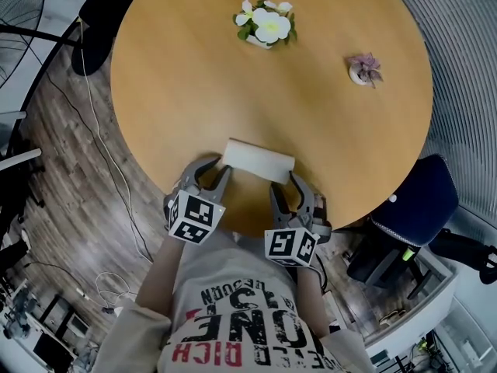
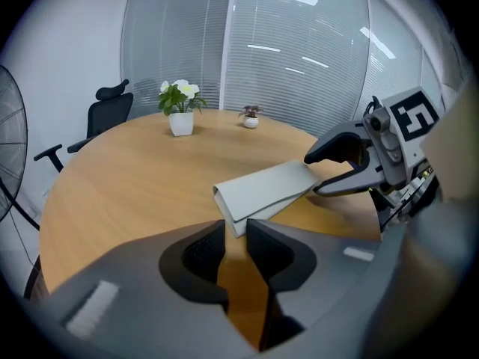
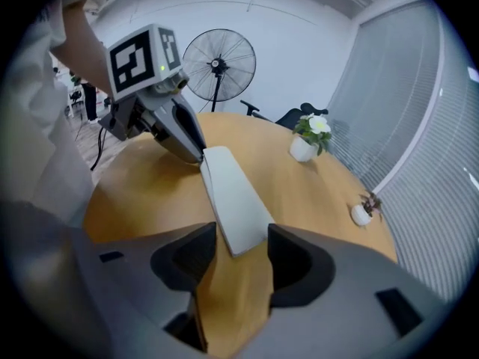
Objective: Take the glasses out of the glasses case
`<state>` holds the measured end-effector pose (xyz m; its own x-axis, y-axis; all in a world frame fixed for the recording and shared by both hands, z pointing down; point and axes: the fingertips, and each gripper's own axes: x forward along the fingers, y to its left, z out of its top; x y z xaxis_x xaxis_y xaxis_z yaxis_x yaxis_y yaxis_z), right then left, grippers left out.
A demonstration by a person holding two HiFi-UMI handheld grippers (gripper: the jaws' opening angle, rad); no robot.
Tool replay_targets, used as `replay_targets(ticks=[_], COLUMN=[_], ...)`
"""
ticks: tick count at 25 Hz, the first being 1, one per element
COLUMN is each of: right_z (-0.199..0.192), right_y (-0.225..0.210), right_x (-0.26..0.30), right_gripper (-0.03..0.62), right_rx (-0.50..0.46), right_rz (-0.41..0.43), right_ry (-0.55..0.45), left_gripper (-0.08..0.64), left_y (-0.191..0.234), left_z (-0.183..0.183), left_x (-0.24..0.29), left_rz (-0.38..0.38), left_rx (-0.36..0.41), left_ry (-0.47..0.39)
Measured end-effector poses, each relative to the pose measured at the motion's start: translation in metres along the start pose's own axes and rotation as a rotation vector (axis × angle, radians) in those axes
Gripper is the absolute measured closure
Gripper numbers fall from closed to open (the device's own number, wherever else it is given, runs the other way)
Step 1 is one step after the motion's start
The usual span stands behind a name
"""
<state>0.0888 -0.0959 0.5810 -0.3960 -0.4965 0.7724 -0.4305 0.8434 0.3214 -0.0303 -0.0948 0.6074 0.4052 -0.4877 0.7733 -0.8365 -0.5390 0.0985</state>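
So the grey glasses case (image 1: 260, 159) is lying flat and closed near the person's edge of the round wooden table (image 1: 194, 76), with a gripper at each short end. The head view shows that layout nicely, but you can't really read the jaws from up there. The left gripper view settles that side: the left gripper (image 2: 236, 234) has its jaws drawn close, pinching the near corner of the case. It also catches the right gripper (image 2: 318, 172) side-on, jaws gaping above and below the far end. The right gripper view agrees, with the end of the case sitting in the gap and daylight on both sides, so that one's released and not squeezing anything. Only that view shows the standing fan (image 3: 218, 64) back by the wall. The white flower pot (image 1: 266, 26) and the little purple plant (image 1: 363, 70) sit well away across the table, and the office chair (image 2: 105, 114) is beyond its far edge.
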Motion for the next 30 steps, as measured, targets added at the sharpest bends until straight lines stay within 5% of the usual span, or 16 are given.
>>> replay_targets(ticks=[7, 30], right_z=[-0.003, 0.016], right_y=[-0.003, -0.039], right_x=[0.004, -0.008], right_gripper=[0.407, 0.468], right_rx=[-0.115, 0.161], right_rz=[-0.054, -0.085], right_ry=[0.050, -0.086], left_gripper=[0.463, 0.465], left_y=[0.000, -0.001], left_z=[-0.001, -0.001], left_x=[0.001, 0.002], left_rz=[-0.013, -0.015], left_rx=[-0.019, -0.023], left_ry=[0.000, -0.014])
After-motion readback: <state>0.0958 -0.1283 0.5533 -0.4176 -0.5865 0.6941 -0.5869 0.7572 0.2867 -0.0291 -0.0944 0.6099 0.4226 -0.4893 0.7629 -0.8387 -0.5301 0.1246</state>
